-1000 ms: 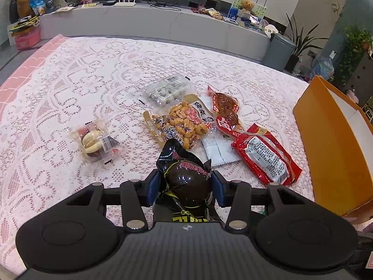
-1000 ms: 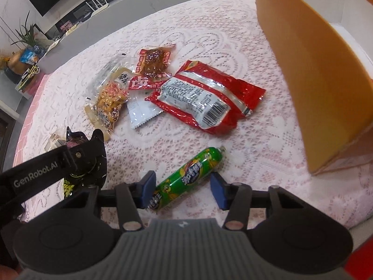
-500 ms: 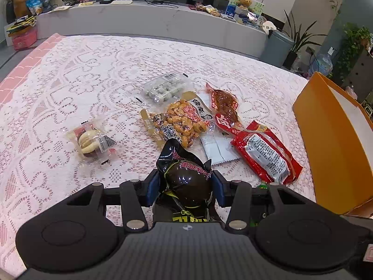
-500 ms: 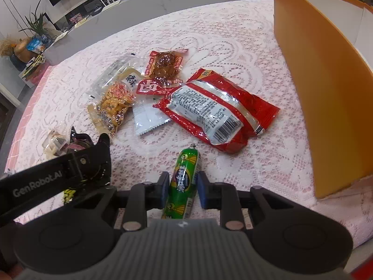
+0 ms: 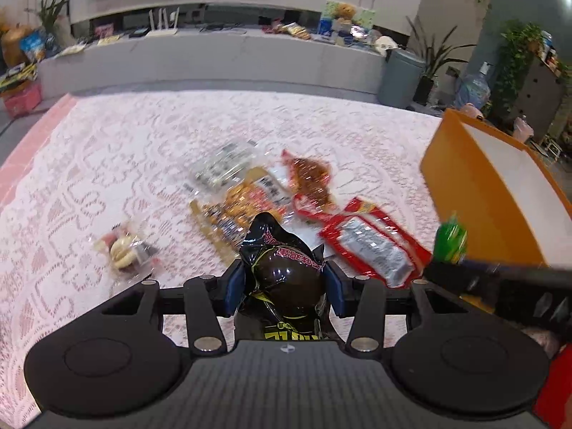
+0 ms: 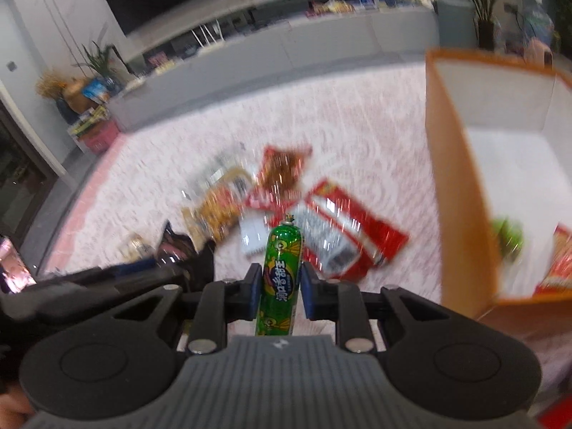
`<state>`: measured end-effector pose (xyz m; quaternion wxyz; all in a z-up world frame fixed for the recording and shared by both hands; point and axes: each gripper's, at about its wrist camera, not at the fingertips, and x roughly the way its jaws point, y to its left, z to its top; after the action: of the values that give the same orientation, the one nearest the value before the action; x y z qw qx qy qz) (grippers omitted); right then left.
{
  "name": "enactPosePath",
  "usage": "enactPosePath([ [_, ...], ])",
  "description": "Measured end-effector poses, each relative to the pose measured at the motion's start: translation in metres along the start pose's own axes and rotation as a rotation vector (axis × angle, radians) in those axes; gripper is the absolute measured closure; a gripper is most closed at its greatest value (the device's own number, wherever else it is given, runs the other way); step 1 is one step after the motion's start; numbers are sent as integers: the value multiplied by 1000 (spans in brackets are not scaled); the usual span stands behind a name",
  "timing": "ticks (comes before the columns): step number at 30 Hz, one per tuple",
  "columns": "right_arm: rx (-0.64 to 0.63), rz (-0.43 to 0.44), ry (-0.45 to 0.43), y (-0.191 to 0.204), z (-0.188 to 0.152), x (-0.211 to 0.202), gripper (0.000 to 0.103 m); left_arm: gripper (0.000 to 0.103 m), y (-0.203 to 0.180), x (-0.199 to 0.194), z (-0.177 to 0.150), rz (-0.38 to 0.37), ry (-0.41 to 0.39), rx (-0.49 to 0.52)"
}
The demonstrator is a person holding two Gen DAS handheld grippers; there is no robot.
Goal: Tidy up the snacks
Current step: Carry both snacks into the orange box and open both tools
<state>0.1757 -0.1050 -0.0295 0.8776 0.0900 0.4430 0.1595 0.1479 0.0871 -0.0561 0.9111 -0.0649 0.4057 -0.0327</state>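
My left gripper [image 5: 284, 287] is shut on a black snack packet [image 5: 284, 271] and holds it above the lace tablecloth. My right gripper [image 6: 280, 287] is shut on a green sausage stick [image 6: 280, 268], lifted off the table; the stick also shows in the left wrist view [image 5: 450, 237]. The orange box [image 6: 454, 178] stands at the right, with a green and a red item inside. A red packet [image 5: 371, 246], a peanut packet [image 5: 243, 207], a brown-red packet [image 5: 311, 178], a clear tray pack [image 5: 225, 168] and a small clear packet [image 5: 125, 250] lie on the table.
The table's far edge meets a grey counter [image 5: 214, 60] with clutter. A grey bin [image 5: 400, 73] and plants stand at the back right. The pink table border [image 5: 32, 143] runs along the left. The views are motion-blurred.
My right gripper closed on the green sausage stick and lifted it off the table, up beside the orange box. My left gripper rose with the black packet.
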Motion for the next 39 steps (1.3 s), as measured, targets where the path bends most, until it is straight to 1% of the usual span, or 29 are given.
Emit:
enactPosePath([
  [6,-36,11,-101,-17,26,-47,82,50,-25,-17,12,-29,-34,30],
  [10,-79,-14,-140,-35,41,-72,82,50,-50,-30,25,-73,-63,64],
  [13,-101,-48,-165,-51,50,-87,82,50,-74,-38,38,-122,-84,107],
  [16,-112,-75,-167,-72,58,-97,82,50,-100,-42,48,-194,-93,148],
  [18,-106,-88,-148,-89,63,-101,82,50,-120,-43,54,-242,-98,188],
  [22,-92,-109,-95,-123,70,-106,82,50,-159,-30,60,-323,-94,312],
  [25,-108,-148,-41,-148,74,-98,82,50,-184,-11,61,-366,-65,397],
  [27,-105,-155,-1,-166,75,-91,82,50,-198,3,60,-379,-42,446],
  [31,-50,-141,72,-195,77,-70,82,50,-223,35,57,-364,-2,532],
  [35,-10,-138,121,-215,77,-50,82,50,-240,62,52,-335,37,582],
  [39,4,-124,164,-220,77,-29,82,50,-256,81,46,-297,56,656],
])
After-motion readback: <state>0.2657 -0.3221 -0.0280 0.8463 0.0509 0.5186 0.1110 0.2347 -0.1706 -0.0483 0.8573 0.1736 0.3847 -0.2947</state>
